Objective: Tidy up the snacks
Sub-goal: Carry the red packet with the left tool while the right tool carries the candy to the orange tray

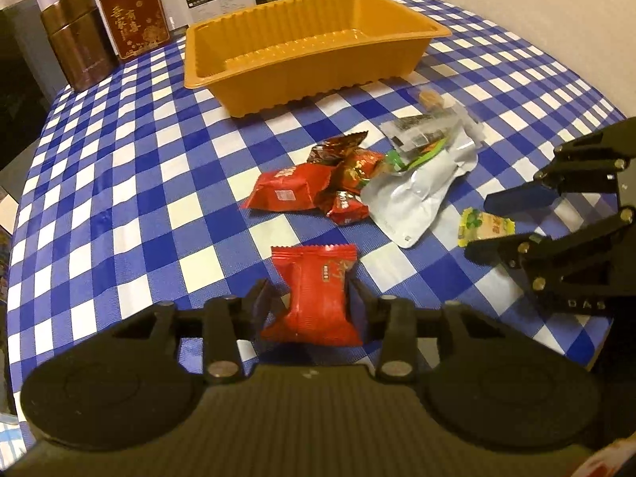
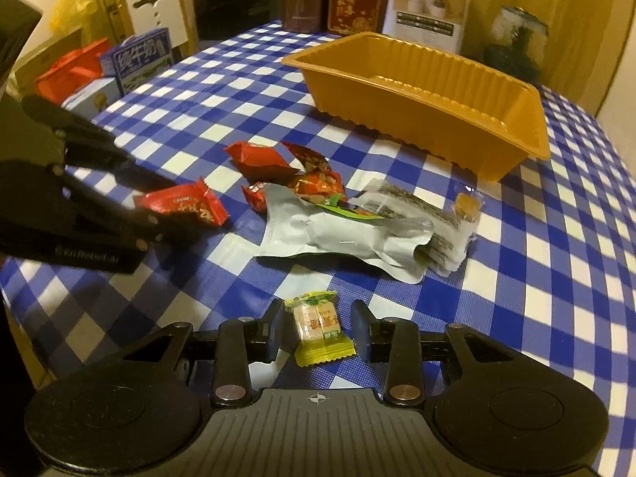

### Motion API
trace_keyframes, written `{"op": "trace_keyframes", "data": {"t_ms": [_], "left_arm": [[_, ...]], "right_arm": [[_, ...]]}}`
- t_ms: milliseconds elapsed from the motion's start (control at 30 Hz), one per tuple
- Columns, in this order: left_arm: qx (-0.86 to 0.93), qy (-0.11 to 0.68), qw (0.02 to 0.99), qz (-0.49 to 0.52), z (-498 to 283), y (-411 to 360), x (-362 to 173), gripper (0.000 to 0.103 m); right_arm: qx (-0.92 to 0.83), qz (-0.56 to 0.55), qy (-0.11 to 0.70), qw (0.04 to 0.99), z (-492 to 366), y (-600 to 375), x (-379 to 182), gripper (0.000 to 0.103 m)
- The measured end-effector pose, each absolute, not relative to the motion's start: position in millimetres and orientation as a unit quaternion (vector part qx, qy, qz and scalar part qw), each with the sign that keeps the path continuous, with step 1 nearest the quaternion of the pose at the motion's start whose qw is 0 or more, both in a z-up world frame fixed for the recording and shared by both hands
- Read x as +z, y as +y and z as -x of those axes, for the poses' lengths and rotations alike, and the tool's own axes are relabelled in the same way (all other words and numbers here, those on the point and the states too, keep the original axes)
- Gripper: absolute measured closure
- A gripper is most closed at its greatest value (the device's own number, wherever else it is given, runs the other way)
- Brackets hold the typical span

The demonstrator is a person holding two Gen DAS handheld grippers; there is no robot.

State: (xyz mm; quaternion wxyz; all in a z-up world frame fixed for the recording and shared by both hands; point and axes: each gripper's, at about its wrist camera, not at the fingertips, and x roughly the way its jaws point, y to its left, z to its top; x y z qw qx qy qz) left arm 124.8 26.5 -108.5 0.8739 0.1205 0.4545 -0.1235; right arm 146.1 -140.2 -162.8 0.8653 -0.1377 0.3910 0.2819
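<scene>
Two grips differ: the left gripper (image 1: pixel 310 298) pinches a red snack packet (image 1: pixel 316 298) at its waist above the counter (image 1: pixel 119 198), while the right gripper (image 2: pixel 318 330) stands narrowly apart around a yellow candy (image 2: pixel 318 330). Both wrappers look light, crinkly and slippery; hold mid-body, toward the orange tray (image 1: pixel 318 75).

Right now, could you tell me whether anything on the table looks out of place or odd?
The orange tray holds no snacks that I can see; they lie in a loose heap on the checked cloth in front of it. A silver pouch there looks crumpled, perhaps opened.
</scene>
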Motion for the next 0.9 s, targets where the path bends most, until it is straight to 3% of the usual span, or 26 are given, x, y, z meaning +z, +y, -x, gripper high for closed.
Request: {"op": "trace_keyframes", "data": {"t_ms": [67, 100, 167, 500, 900], "left_arm": [[-0.124, 0.456, 0.873, -0.119, -125, 27, -109, 0.070], [-0.125, 0.459, 0.872, -0.117, -125, 27, -110, 0.077], [-0.120, 0.458, 0.873, -0.113, -124, 26, -110, 0.079], [-0.097, 0.448, 0.886, -0.063, -106, 27, -92, 0.080], [-0.085, 0.410, 0.908, -0.009, -123, 19, -45, 0.080]], "right_arm": [[0.283, 0.146, 0.389, 0.865, -145, -139, -163, 0.066], [0.282, 0.147, 0.389, 0.865, -144, -139, -164, 0.072], [0.275, 0.144, 0.390, 0.867, -144, -140, -163, 0.081], [0.257, 0.090, 0.401, 0.875, -133, -154, -151, 0.081], [0.219, 0.021, 0.371, 0.902, -157, -182, -95, 0.081]]}}
